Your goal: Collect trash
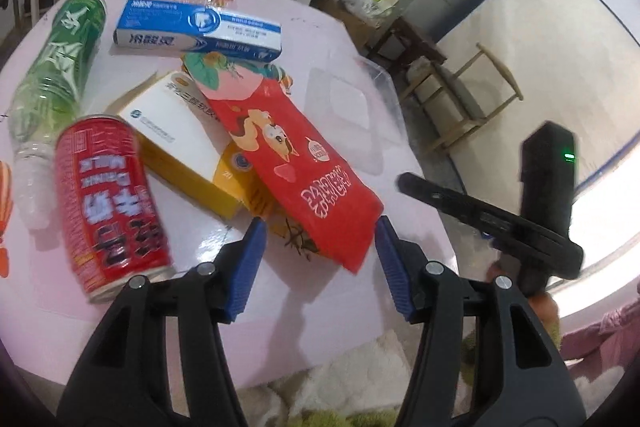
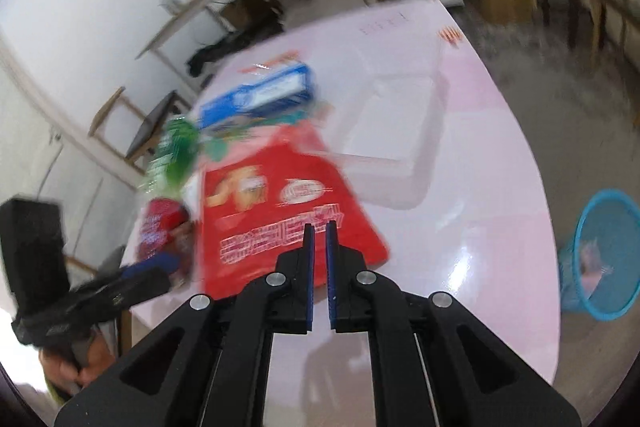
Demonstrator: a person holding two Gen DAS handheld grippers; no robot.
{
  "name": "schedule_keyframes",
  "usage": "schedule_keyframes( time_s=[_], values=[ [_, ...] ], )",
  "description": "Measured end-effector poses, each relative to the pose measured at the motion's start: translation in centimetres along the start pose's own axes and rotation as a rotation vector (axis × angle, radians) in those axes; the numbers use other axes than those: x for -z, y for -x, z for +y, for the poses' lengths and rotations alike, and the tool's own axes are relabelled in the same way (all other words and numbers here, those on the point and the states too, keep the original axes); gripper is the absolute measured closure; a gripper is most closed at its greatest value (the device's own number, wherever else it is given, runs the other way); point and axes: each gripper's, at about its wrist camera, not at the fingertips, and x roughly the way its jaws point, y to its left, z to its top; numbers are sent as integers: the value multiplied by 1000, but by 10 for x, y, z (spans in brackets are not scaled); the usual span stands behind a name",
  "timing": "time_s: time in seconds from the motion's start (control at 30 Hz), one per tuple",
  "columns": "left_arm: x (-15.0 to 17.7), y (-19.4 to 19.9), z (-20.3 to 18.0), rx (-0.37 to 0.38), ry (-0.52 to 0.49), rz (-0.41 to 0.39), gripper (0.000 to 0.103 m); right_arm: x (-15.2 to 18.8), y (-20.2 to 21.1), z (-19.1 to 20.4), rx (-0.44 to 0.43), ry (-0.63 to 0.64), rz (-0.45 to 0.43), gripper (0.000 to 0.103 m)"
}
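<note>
Left jaws poised over the red snack bag, with a crowded pile beside it

The left gripper (image 1: pixel 320 259) hangs with its jaws apart, empty, straddling the near end of the red snack bag (image 1: pixel 304 163), which lies on the pink desk (image 1: pixel 280 327) propped on a yellow box (image 1: pixel 188 143). The red can (image 1: pixel 112 203) lies just beside the bag and could roll away if nudged. The bag is flat and slippery (likely to slide, not lift) if pinched at its corner. The right gripper (image 2: pixel 319 267) has its jaws nearly together, holding nothing, near the same bag; the two could collide. The blue bin (image 2: pixel 604 255) stands on the floor, well apart.
</note>
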Motion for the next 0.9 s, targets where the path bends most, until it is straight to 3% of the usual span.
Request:
schedule_keyframes(
  time_s=[0.23, 0.5, 0.77, 0.9],
  values=[
    [-9, -21, -13, -20, -42, 19, 50, -6, -38, -11, -38, -17, 72, 97],
    [-16, -27, 1, -14, 17, 24, 51, -13, -52, 0, -48, 62, 104, 97],
    [-13, -35, 0, -65, 9, 35, 51, -13, -58, -6, -88, 48, 133, 97],
    [-16, -31, 1, -10, 23, 9, 54, -14, -58, -7, -90, 50, 143, 97]
  ],
)
